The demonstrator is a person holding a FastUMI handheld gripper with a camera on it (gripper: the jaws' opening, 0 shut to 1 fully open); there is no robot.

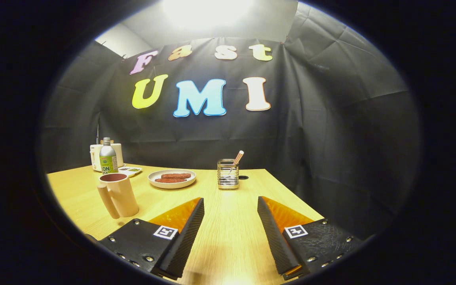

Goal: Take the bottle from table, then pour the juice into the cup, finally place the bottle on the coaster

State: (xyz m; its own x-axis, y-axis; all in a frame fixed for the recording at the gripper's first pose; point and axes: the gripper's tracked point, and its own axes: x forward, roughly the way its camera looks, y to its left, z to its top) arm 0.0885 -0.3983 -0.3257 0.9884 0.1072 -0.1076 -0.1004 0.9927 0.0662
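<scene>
On the far left of the bench [228, 237] stands the bottle [108, 160], with the cup [118, 194] just in front of it, then a plate [171, 179] and a wire holder [228, 174]. Nearest, the tongs [230, 206] gape wide, empty. Judging by this, the bottle is not yet taken; next, swing left and reach past the cup.

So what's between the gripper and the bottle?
In the gripper view, the cup stands between the open gripper and the bottle; around it is bare table.
</scene>
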